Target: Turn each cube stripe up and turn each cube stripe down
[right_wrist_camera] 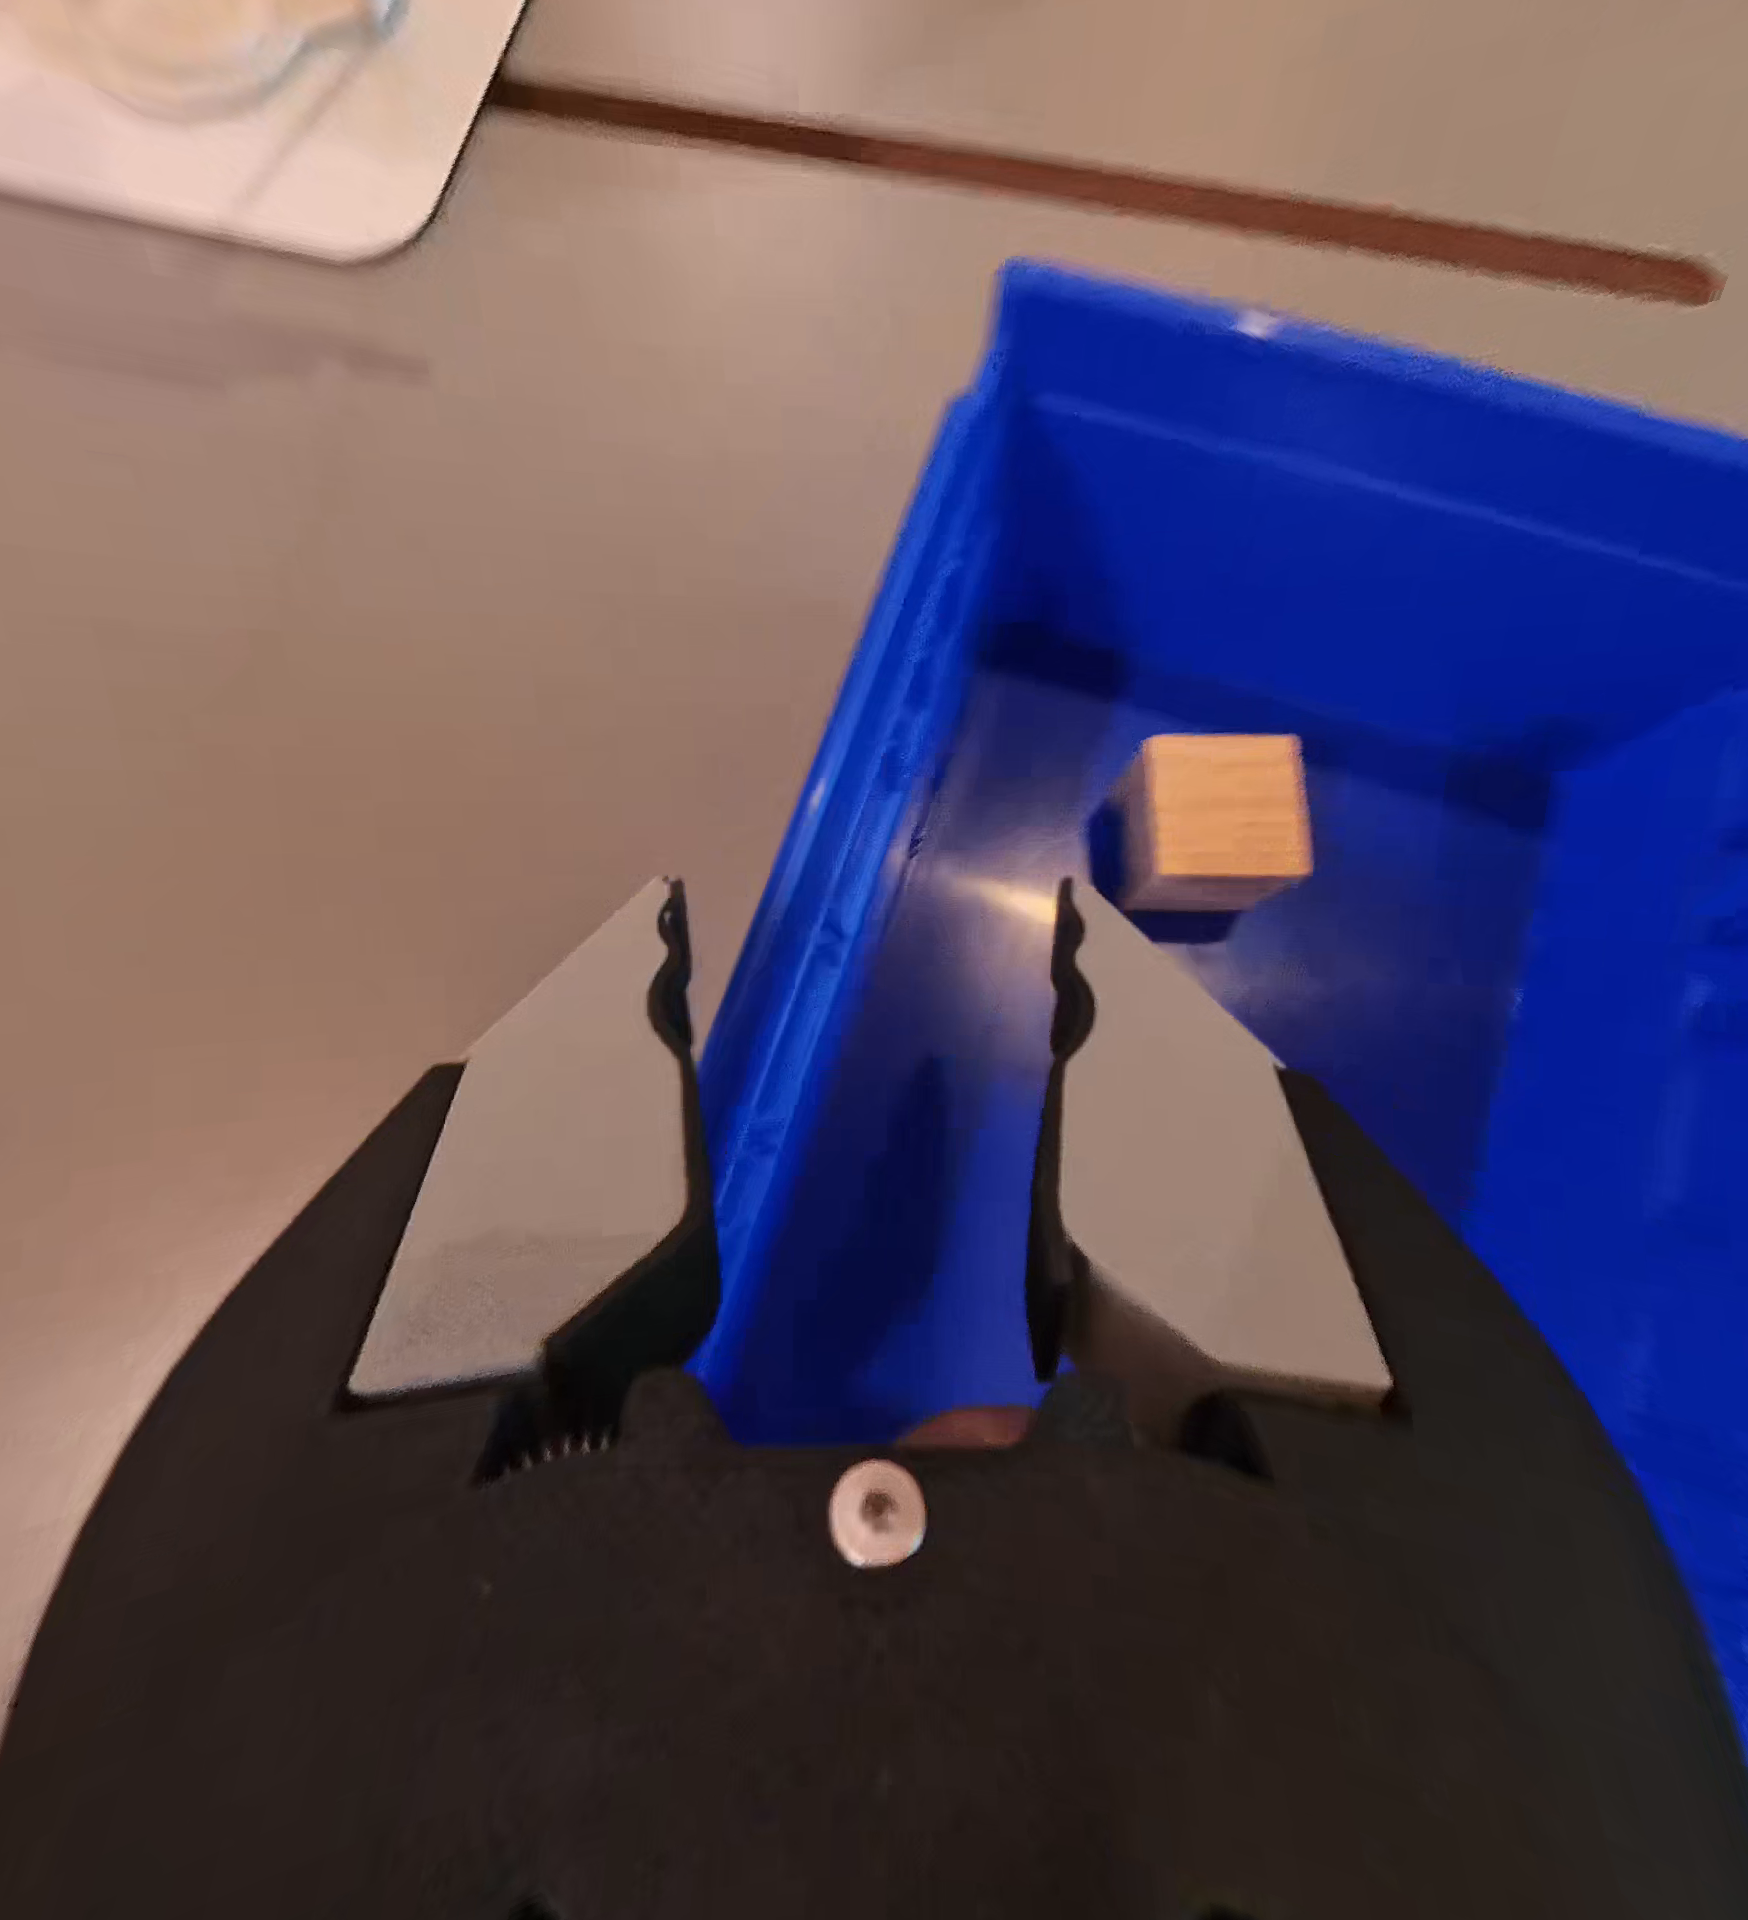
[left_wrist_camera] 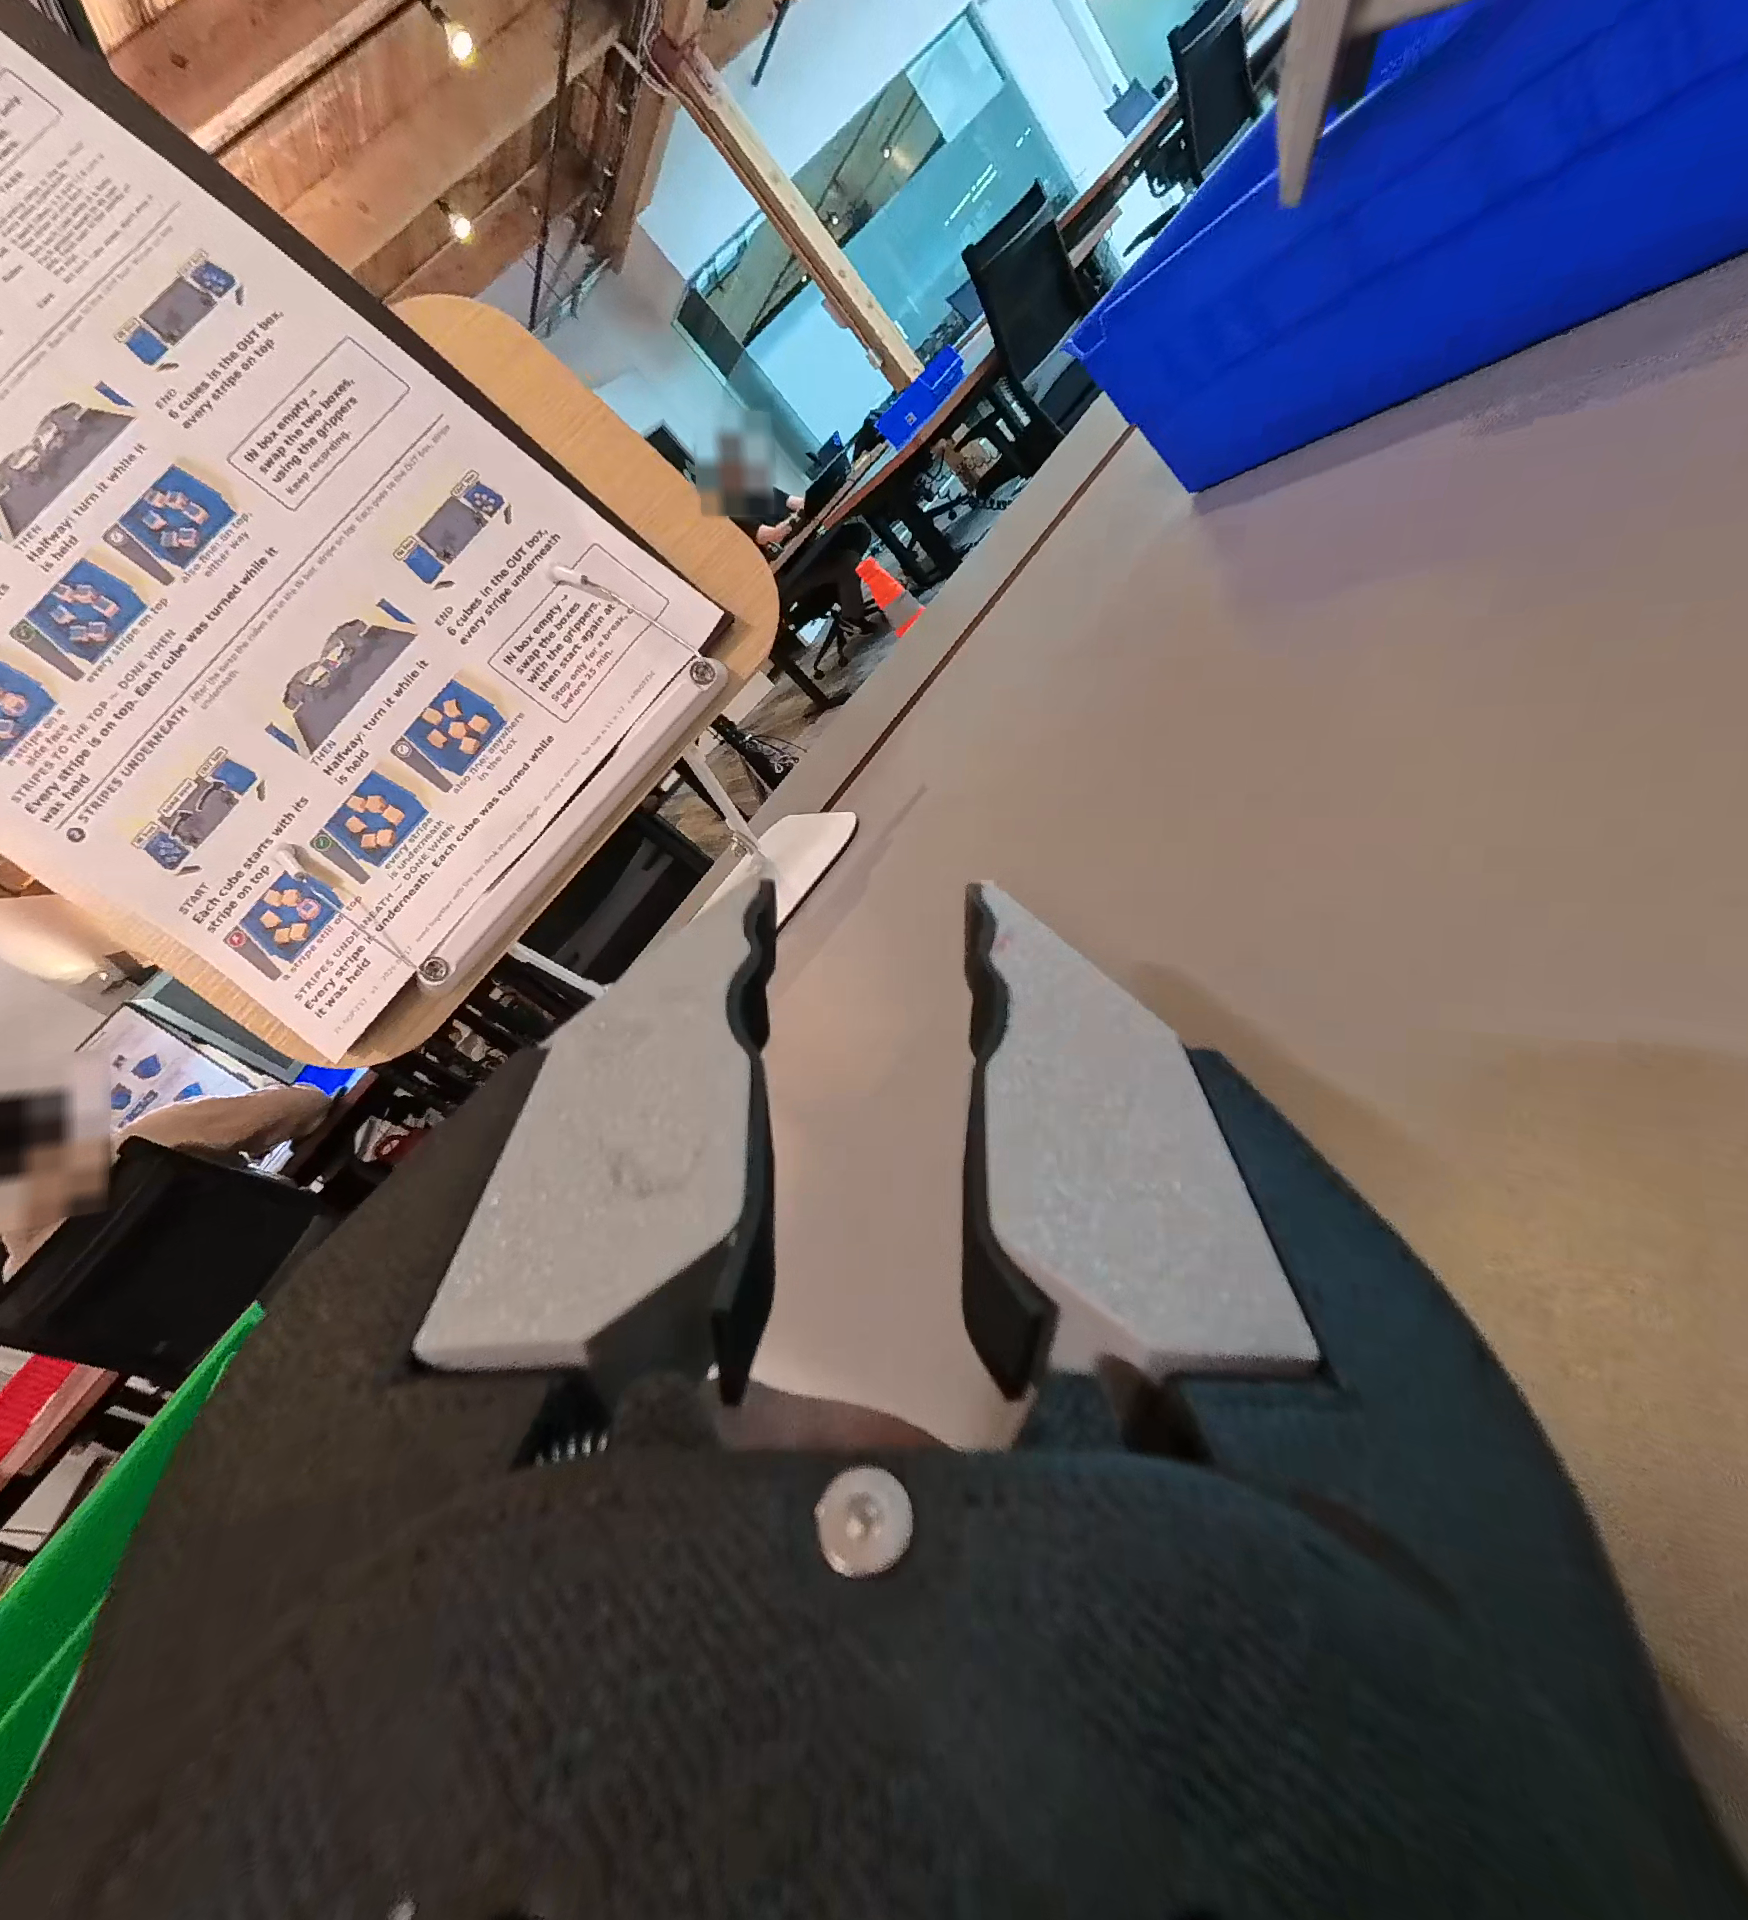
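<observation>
One wooden cube (right_wrist_camera: 1218,821) lies in the blue bin (right_wrist_camera: 1265,499), no stripe showing. Your right hand-held gripper (right_wrist_camera: 865,894) hangs released over the bin's rim, ready to reach; your left hand-held gripper (left_wrist_camera: 870,904) waits released and empty above the desk (left_wrist_camera: 1369,831).

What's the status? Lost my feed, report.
Left gripper open, empty, over table. Right gripper open above blue bin. One cube inside, no stripe showing. Path clear.
</observation>
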`<state>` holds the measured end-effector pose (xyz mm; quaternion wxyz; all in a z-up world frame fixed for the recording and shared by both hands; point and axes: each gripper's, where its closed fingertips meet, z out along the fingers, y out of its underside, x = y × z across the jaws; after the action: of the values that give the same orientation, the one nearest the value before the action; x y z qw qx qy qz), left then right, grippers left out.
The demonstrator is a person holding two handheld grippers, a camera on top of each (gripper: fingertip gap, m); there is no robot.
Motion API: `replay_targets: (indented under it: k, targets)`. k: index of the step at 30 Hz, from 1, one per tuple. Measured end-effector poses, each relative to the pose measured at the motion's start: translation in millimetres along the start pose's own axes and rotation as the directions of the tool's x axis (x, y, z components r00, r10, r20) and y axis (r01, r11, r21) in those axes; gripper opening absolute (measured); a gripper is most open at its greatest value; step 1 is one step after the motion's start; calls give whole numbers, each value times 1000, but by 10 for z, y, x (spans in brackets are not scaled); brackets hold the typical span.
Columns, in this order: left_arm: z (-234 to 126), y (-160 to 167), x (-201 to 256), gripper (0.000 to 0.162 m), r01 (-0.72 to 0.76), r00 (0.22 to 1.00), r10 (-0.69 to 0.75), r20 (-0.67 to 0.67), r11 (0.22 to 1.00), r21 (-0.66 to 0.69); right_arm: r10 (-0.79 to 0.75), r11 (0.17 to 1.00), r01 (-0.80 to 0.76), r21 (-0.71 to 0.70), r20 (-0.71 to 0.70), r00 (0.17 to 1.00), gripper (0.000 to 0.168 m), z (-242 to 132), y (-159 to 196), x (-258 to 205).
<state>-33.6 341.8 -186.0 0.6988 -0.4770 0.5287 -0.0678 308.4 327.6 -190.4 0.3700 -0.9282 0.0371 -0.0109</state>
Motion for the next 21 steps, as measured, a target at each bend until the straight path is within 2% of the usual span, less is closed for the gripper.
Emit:
replay_targets:
  k: [1,4,9,21]
  targets:
    - [1,14,0,35,-3,1000,3,1,1000,-5,-13,1000,13,-7,-6,1000,40,22,28,-51]
    - [3,36,3,35,1,1000,-1,-1,1000,-12,-34,999,34,1,34,999,10,28,12,-210]
    - [9,48,3,35,6,1000,-6,-3,1000,-19,-42,999,44,-31,47,998,15,51,7,-324]
    - [19,65,16,35,3,1000,-3,-9,1000,-30,-210,976,214,-26,127,970,22,102,42,-863]
